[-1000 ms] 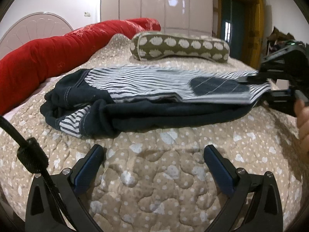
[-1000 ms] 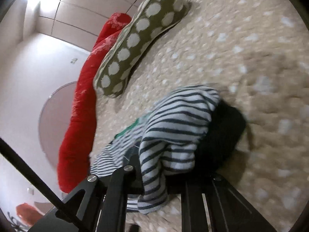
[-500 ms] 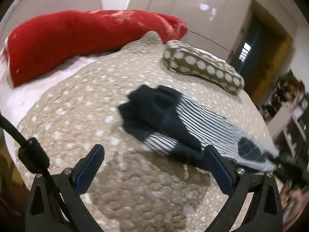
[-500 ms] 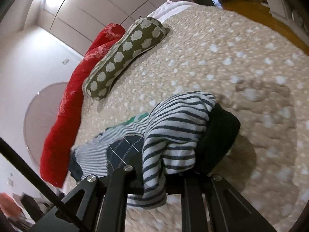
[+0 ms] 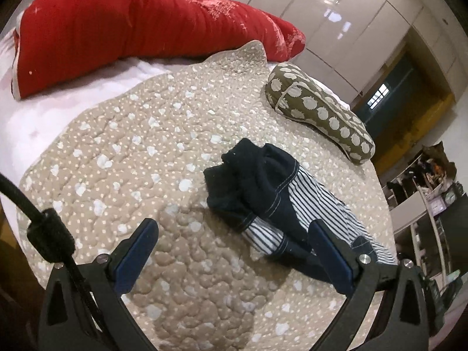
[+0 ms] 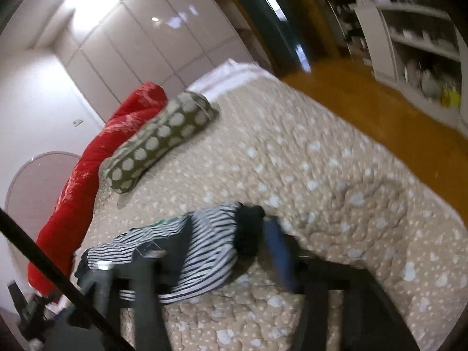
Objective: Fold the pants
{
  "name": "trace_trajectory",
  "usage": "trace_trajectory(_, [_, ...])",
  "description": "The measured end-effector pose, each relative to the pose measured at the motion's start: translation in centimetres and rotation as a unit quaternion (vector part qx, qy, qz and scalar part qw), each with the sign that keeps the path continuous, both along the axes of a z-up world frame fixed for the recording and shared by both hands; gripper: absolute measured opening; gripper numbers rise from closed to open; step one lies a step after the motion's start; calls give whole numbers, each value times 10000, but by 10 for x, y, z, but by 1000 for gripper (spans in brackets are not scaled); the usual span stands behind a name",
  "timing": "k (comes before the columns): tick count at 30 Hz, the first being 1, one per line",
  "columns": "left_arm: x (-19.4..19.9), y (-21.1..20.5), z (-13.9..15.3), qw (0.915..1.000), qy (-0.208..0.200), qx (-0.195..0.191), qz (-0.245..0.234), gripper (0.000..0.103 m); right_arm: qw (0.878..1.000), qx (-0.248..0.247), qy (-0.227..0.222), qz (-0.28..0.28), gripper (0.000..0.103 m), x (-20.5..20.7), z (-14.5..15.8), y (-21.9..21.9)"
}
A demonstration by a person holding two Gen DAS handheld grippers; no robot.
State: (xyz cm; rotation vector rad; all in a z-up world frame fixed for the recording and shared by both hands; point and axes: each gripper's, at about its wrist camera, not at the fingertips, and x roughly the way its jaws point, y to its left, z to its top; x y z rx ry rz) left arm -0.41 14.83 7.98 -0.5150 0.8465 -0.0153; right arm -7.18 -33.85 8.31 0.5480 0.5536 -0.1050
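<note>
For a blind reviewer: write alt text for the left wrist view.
Folded striped and navy pants lie on a beige spotted quilt, just beyond the open left gripper, whose blue-padded fingers hold nothing. Behind them lie an olive dotted pillow and a long red bolster, with pale wardrobe doors at the back.

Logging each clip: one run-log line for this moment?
left gripper: open, empty | right gripper: just opening | striped navy pants: bunched on beige quilt

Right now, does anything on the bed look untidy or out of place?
Yes. The striped pants lie in an uneven bundle on the dotted quilt: the dark waist end is bunched up and the edges do not line up. Both the left tongs and right tongs are open, holding nothing.
</note>
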Motion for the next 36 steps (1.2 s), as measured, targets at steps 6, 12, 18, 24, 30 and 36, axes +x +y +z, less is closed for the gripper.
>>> trace_trajectory(6, [18,-2,-5,9986,210,-449,-209,103,9959,207,411,773,83,15,-21,35])
trace_trajectory(12, [51,-11,-21,9924,561,-955,-534,85,9920,482,756,884,83,14,-49,40])
trace_trajectory(18, [75,-31,-36,9887,929,-885,-771,73,9932,382,613,908,83,4,-43,41])
trace_trajectory(24, [89,-39,-39,9860,1101,-947,-823,73,9930,307,532,1011,83,-2,-37,47])
trace_trajectory(30, [92,-45,-37,9839,1114,-939,-1035,18,9898,281,447,1325,83,2,-30,67])
trace_trajectory(36, [87,-39,-31,9807,1023,-1322,-1015,18,9764,-237,425,2104,83,16,-20,114])
